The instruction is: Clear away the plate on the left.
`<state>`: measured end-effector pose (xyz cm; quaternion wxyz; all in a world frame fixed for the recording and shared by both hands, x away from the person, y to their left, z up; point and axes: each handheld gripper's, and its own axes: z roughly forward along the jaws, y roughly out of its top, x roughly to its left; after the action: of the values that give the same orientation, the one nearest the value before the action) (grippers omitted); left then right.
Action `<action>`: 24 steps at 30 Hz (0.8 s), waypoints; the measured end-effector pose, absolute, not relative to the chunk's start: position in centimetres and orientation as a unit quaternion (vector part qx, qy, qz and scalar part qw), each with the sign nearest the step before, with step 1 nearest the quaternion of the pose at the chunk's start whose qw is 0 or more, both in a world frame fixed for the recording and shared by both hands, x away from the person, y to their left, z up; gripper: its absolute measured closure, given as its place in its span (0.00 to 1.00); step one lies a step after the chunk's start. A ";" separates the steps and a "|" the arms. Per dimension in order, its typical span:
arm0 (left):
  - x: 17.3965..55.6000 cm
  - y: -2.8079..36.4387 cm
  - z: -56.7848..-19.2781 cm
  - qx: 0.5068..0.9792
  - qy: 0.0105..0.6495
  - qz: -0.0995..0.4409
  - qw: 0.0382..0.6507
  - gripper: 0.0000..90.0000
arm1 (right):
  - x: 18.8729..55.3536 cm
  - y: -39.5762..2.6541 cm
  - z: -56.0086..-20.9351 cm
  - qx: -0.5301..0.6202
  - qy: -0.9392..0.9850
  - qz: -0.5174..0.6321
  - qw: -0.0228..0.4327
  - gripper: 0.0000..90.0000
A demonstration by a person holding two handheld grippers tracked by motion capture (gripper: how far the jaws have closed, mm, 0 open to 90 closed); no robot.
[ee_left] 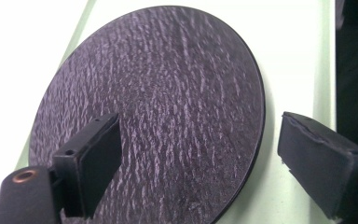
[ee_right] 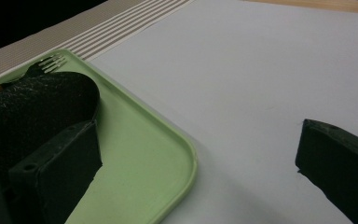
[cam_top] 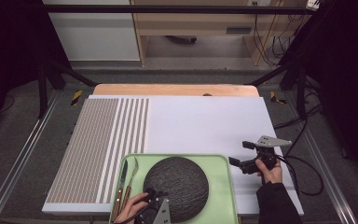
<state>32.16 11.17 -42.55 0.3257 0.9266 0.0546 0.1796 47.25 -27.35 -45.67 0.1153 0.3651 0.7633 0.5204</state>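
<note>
- Left gripper (cam_top: pixel 152 200) sat lowest in the high view, at the near edge of the dark round plate (cam_top: pixel 176 188); jaws stood wide, nothing between the pads, so no grip on the plate.
- In the left gripper view one pad hung over the plate's textured face and the other stood off past its rim, over the green tray (ee_left: pixel 298 56).
- Plate lay flat in the middle of the tray (cam_top: pixel 223 186), which sat at the table's near edge on the white mat (cam_top: pixel 205 123).
- Knife (cam_top: pixel 121 186) and fork (cam_top: pixel 131 179) lay side by side in the tray, just left of the plate and apart from it.
- Right gripper (cam_top: pixel 240 154) hovered over the mat just right of the tray, jaws wide and empty; tray corner (ee_right: pixel 186 158) showed between them in its own view.
- Judged step: plate pickup or reset by the left gripper. To do it well, straddle the rim so one pad goes under and one over, close squarely, and lift level.
- Risk, judged: thin rim lying flat on the tray could slip; keep clear of the cutlery.
</note>
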 end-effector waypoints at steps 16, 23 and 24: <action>37.3 17.4 -40.8 0.868 0.202 0.157 0.425 0.06 | 47.2 -27.3 -45.7 0.365 0.763 0.520 0.115 0.00; 39.5 20.9 -41.2 0.836 0.270 0.162 0.450 0.04 | 47.3 -27.3 -45.7 0.365 0.763 0.520 0.116 0.00; 39.7 21.3 -41.3 0.830 0.279 0.166 0.454 0.04 | 47.3 -27.4 -45.7 0.365 0.764 0.520 0.116 0.00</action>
<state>39.72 21.32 -41.27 0.4538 0.8298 0.2790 0.1664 47.26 -27.35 -45.68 0.1161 0.3648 0.7638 0.5197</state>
